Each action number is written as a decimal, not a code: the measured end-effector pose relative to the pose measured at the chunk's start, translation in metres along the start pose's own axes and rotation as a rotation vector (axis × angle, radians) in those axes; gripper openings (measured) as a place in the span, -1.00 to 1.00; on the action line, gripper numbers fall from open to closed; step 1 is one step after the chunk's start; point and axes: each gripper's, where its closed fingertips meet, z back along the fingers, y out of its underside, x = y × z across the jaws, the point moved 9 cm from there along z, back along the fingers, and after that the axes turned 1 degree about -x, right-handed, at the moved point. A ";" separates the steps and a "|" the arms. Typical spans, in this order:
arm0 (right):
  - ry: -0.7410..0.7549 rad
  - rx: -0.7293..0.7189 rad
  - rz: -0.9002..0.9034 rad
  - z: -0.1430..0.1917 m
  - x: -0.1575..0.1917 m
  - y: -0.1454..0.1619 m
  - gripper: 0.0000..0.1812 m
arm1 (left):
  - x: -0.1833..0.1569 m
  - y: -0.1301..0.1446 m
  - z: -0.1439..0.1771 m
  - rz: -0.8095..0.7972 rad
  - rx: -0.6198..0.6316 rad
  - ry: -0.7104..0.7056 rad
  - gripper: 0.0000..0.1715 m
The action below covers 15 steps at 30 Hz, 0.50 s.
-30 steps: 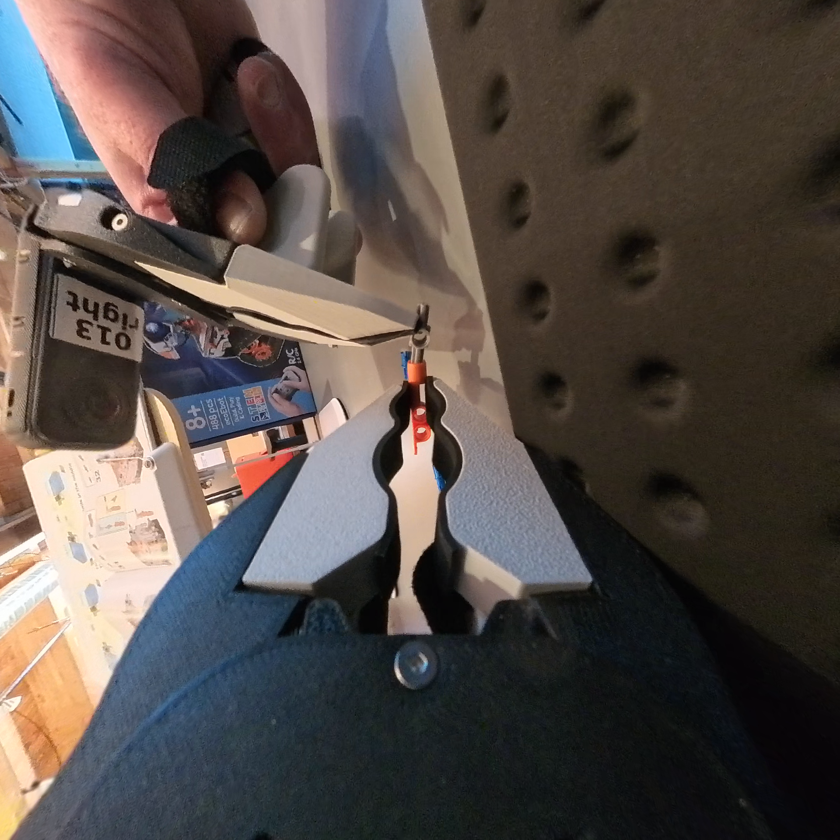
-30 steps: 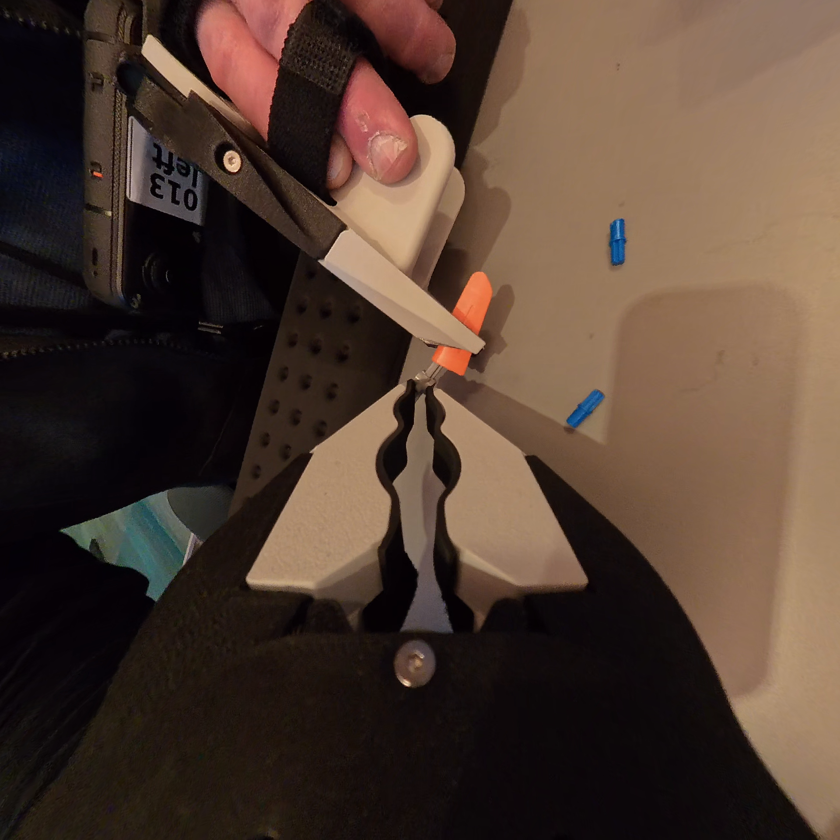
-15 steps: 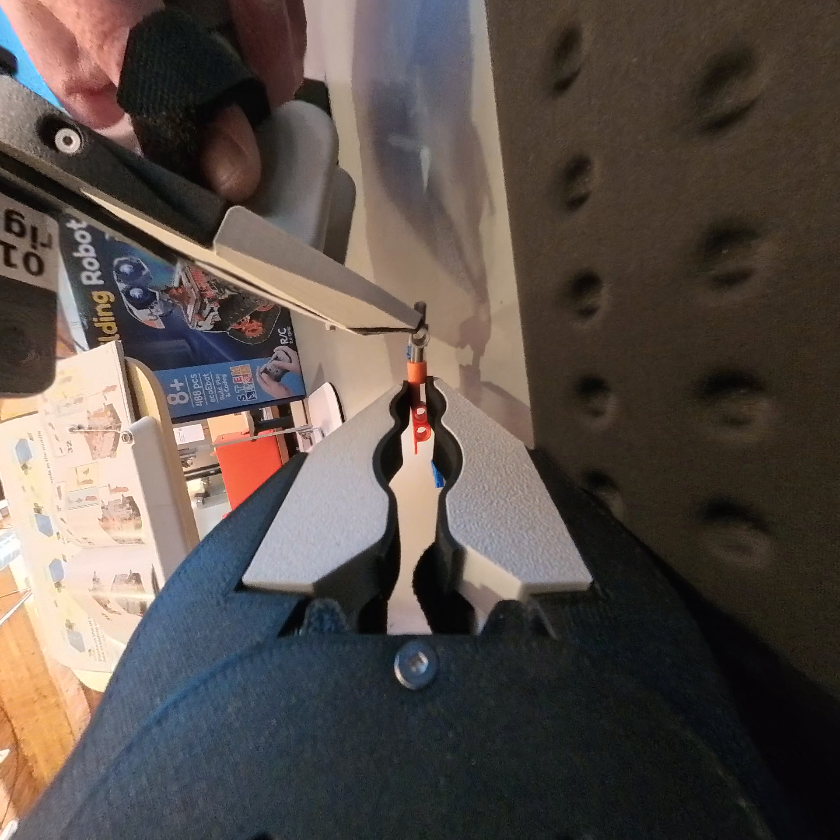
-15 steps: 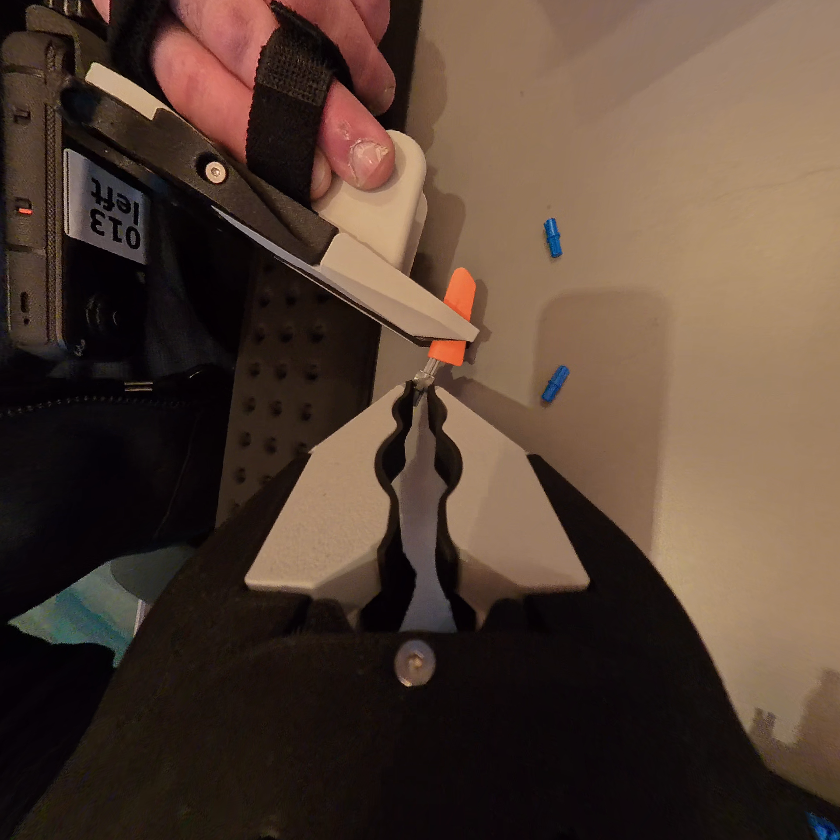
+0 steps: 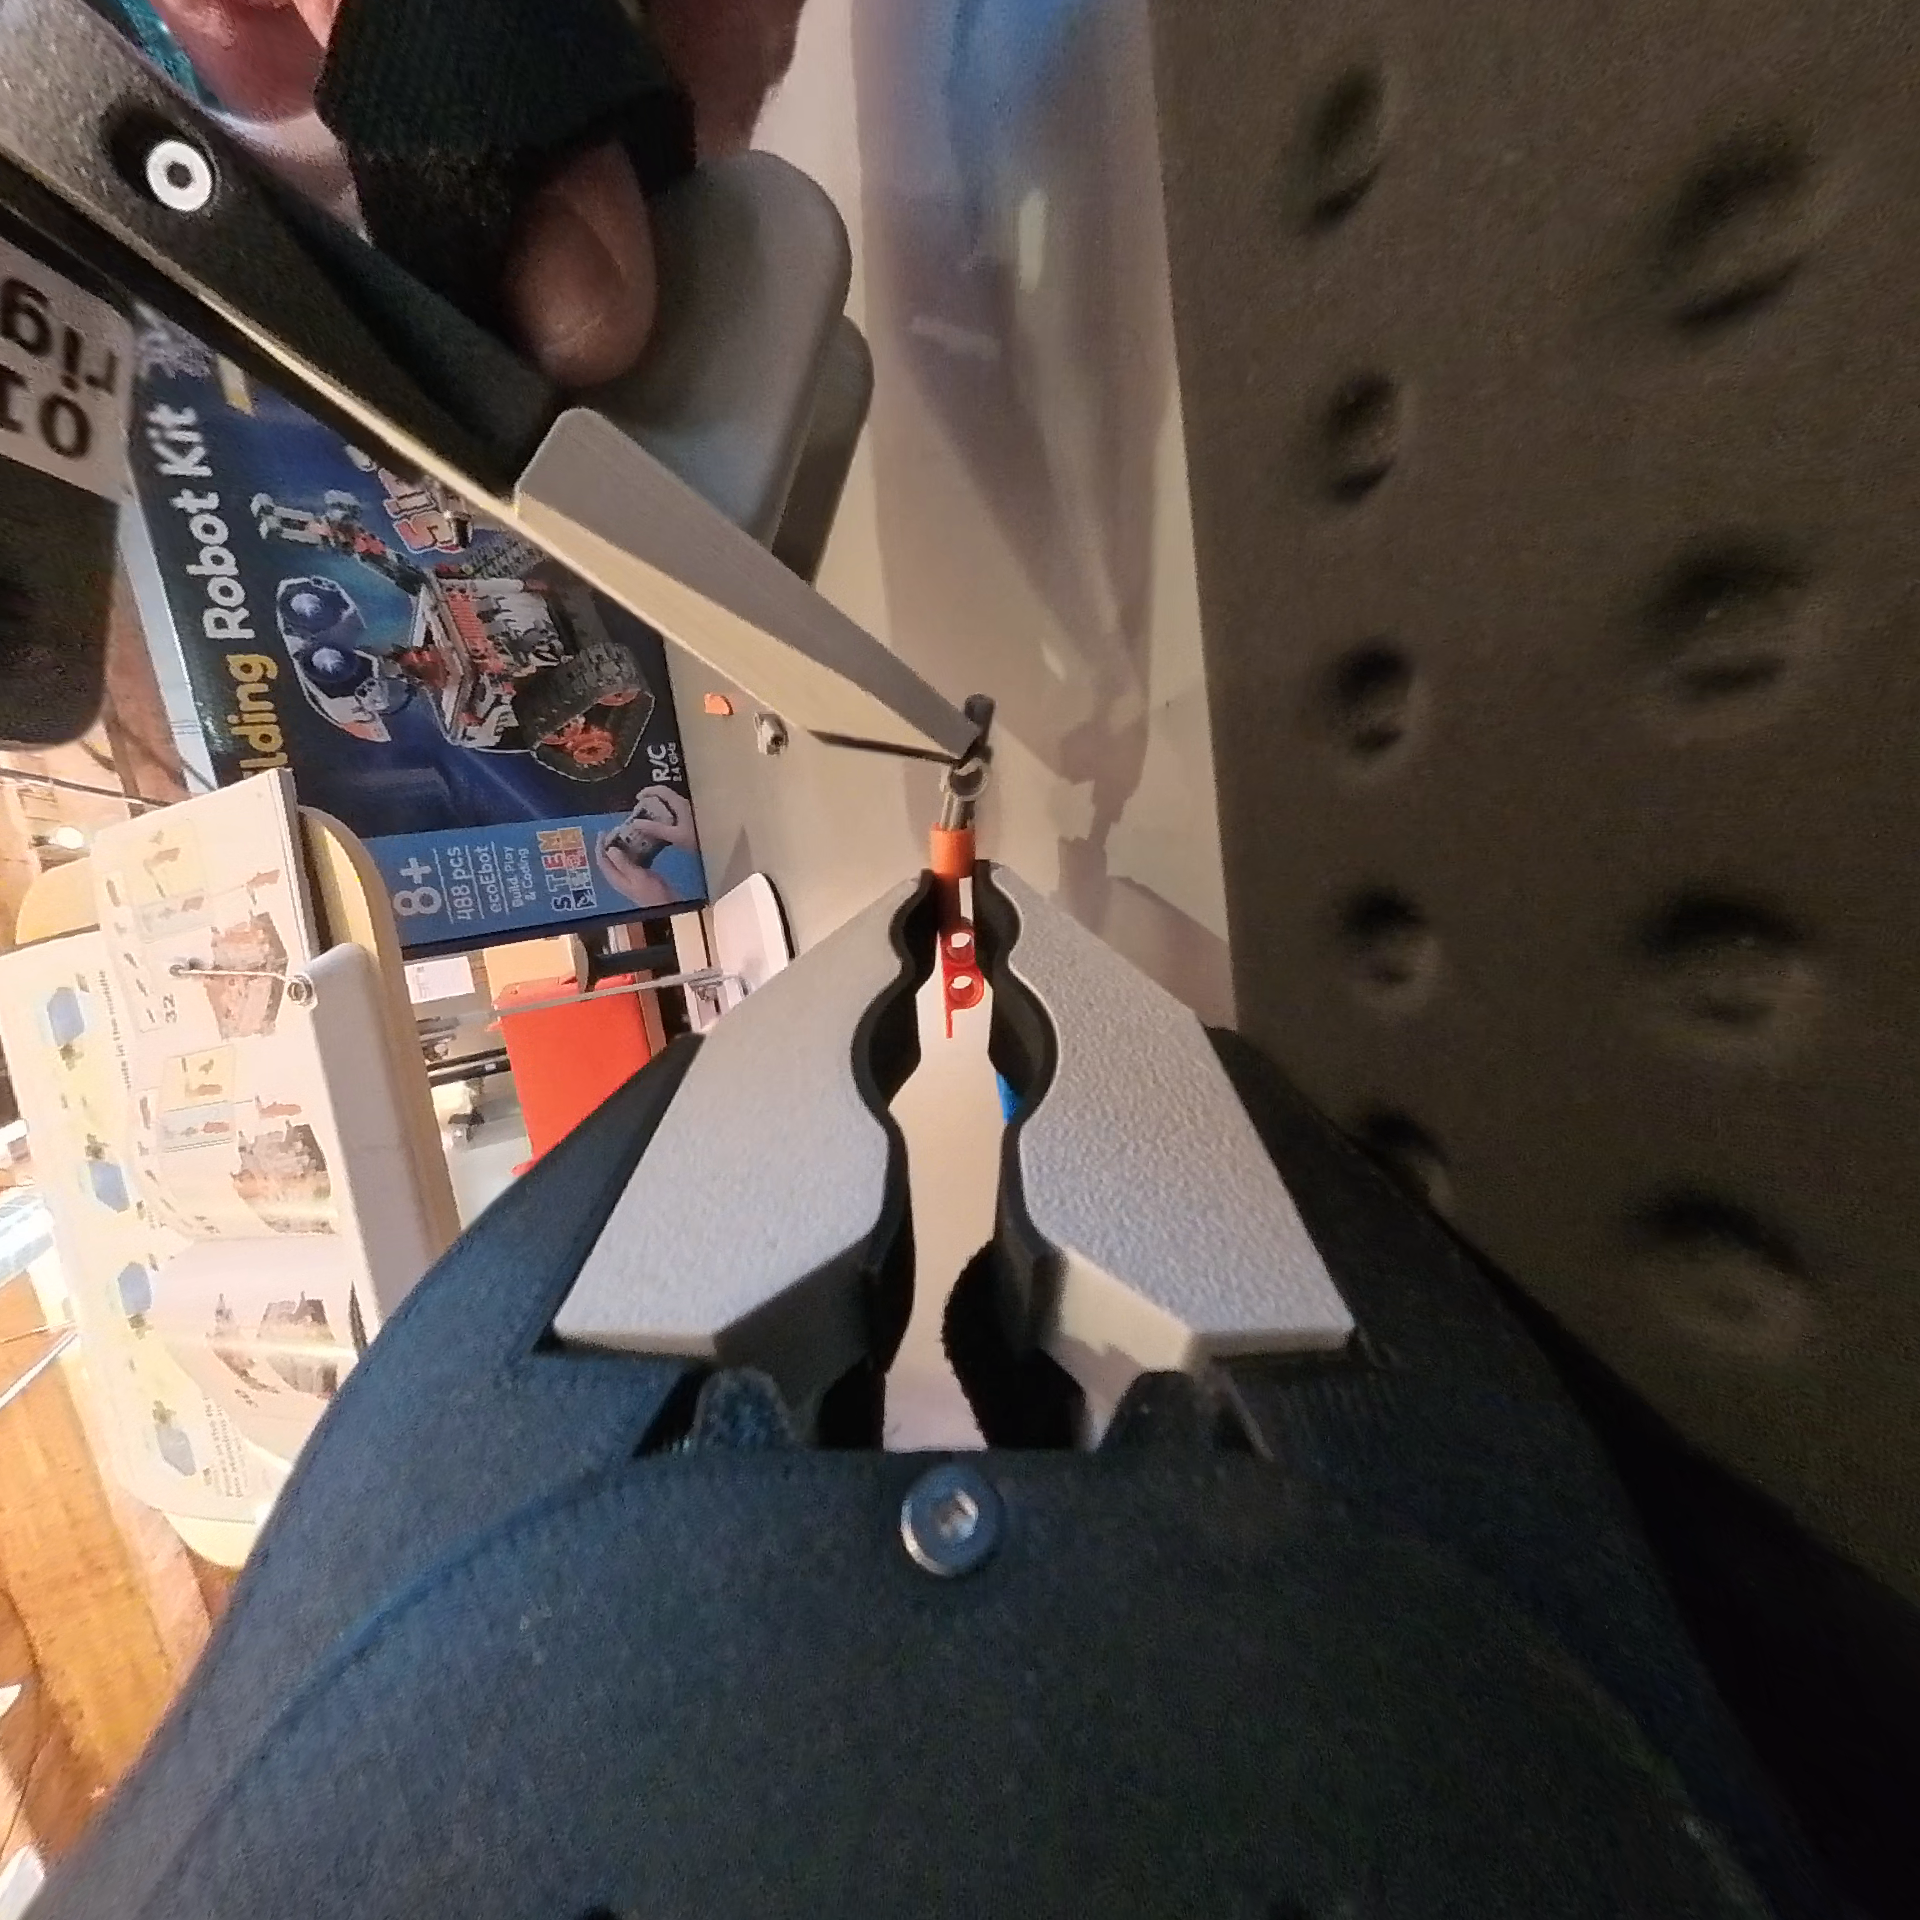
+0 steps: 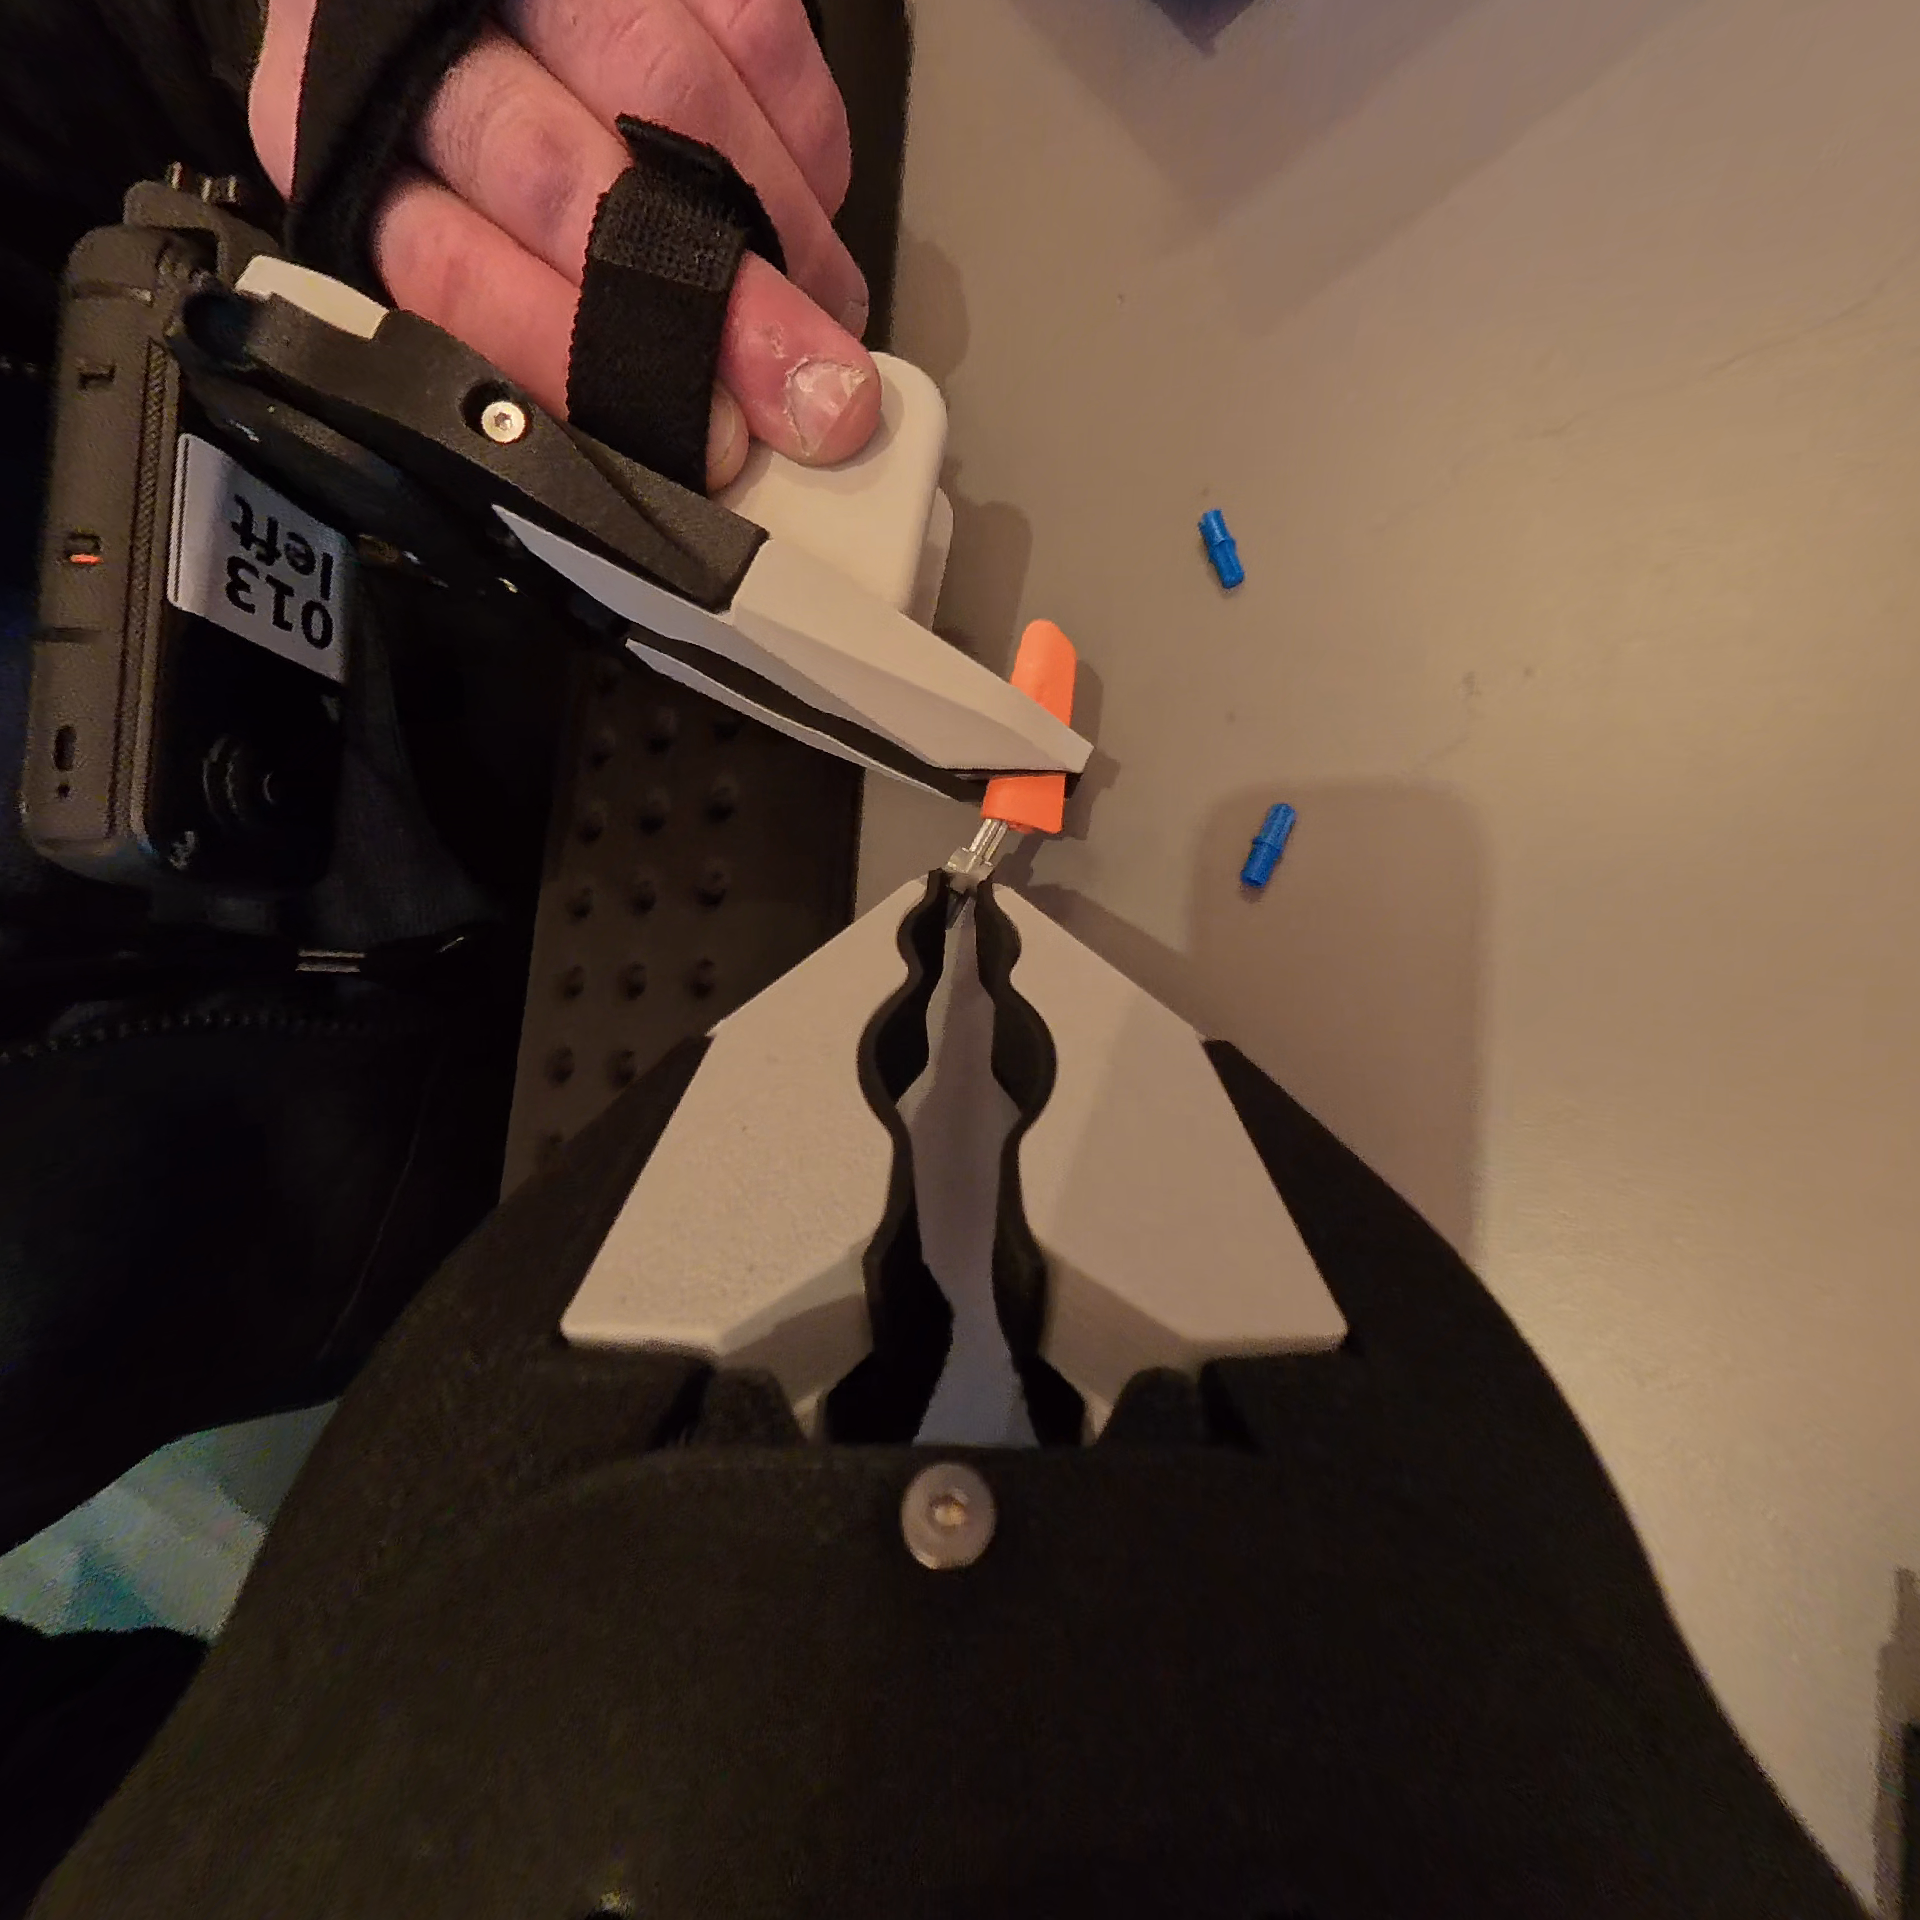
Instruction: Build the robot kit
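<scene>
— What's my left gripper holding?

— Its jaws are pinched on the orange beam, a grey pin jutting from its end.

— And my right gripper?

— Clamped narrow on that pin's far tip (above the pale table). Two blue pins lie near.
</scene>
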 end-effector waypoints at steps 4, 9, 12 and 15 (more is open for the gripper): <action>-0.051 0.029 0.025 0.000 -0.002 0.000 -0.98 | -0.001 -0.002 0.001 -0.025 -0.022 0.001 -0.95; -0.115 0.095 0.065 0.000 -0.003 -0.003 -0.98 | -0.001 -0.003 0.002 -0.056 -0.048 -0.001 -0.95; -0.138 0.132 0.079 -0.001 -0.005 -0.005 -0.98 | -0.001 -0.003 0.001 -0.057 -0.052 0.007 -0.95; -0.143 0.169 0.108 -0.001 -0.005 -0.009 -0.98 | -0.001 -0.003 0.001 -0.058 -0.052 0.009 -0.95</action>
